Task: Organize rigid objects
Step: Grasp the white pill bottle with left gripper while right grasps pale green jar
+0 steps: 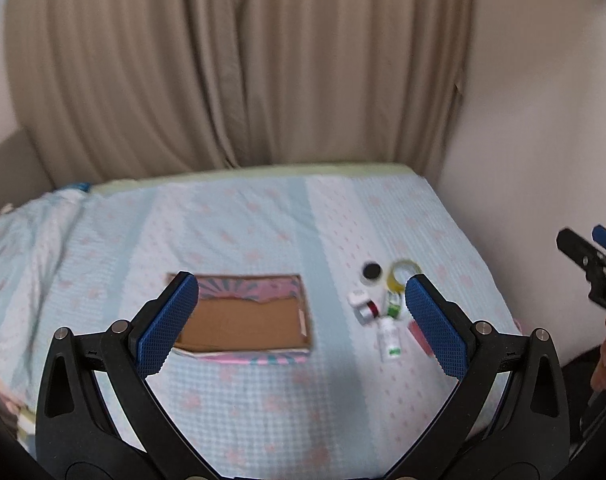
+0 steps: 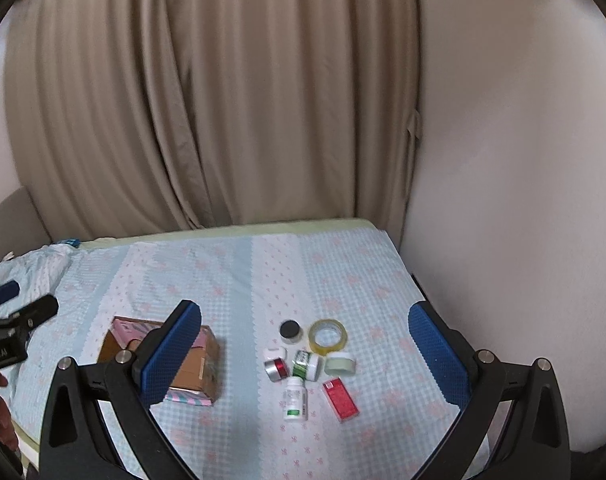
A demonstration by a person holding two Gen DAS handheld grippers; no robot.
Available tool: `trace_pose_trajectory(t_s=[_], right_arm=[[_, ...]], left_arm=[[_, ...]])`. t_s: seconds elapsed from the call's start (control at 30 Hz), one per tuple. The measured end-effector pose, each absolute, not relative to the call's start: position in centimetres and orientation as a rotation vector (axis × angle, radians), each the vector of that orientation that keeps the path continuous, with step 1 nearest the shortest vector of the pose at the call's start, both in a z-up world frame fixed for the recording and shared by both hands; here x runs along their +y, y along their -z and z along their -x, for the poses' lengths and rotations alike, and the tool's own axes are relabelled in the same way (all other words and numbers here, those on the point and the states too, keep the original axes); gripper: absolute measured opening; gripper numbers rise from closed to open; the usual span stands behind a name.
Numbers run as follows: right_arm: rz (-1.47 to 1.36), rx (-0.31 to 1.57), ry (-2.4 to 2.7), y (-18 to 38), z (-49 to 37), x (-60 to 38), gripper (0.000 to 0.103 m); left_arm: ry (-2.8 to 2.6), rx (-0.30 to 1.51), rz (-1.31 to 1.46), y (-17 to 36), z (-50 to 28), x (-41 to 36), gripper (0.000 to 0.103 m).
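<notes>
Jaws on both our left gripper [image 1: 301, 324] and right gripper [image 2: 305, 354] stand spread, holding nothing. On the bed [image 2: 231, 276], beside the cardboard box [image 2: 201, 364], the clutter sits: tape roll [image 2: 328, 335], red box [image 2: 341, 399], white bottle [image 2: 295, 399]. We should pinch each squarely across its narrow sides.

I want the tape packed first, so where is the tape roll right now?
In the right wrist view the tape roll lies flat on the bedspread, at the cluster's far side, right of the black-lidded jar.
</notes>
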State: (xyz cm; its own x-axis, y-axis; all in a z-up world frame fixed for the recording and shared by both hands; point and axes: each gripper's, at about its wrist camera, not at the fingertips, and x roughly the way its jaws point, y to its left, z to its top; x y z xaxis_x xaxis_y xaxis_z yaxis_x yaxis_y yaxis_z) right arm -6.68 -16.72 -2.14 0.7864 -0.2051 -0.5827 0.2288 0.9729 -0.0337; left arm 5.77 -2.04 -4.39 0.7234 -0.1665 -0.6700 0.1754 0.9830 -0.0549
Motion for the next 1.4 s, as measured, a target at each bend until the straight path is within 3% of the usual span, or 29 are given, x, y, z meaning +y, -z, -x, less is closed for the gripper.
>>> trace_pose_trajectory(t_s=[0.27,0.6,0.93,1.03,1.23,1.33,1.4], right_arm=[[-0.129,0.794,0.238,7.4,1.8,-24.4,0.103],[-0.327,1.108,0.181,22.5,-9.0,-34.3,0.103],[-0.459,1.402,0.096,37.0,-15.4,-36.2,0.103],[-0.448,1.462,0.061,39.9,-16.4,-35.8,0.096],[-0.471,1.519,0.032,43.2,-17.6,-35.7,0.084],[-0.483,1.533,0.02,44.0,-17.7,-35.4,0.078],[-0.489,1.544,0.022,44.4,-17.6,-35.4,0.068]], left_arm=[[0.272,0.972,0.049,13.3,-10.9,-8.8,0.103],[0.246,1.272,0.03,27.1,-17.4,-19.2,0.103],[0.172,1.507,0.074,41.2,-22.3,-23.5,0.103],[0.165,1.557,0.057,44.2,-22.7,-24.4,0.102],[0.168,1.618,0.024,48.4,-22.8,-25.5,0.086],[0.162,1.641,0.018,49.7,-23.1,-25.8,0.073],[0.172,1.652,0.026,50.5,-23.2,-26.1,0.064]])
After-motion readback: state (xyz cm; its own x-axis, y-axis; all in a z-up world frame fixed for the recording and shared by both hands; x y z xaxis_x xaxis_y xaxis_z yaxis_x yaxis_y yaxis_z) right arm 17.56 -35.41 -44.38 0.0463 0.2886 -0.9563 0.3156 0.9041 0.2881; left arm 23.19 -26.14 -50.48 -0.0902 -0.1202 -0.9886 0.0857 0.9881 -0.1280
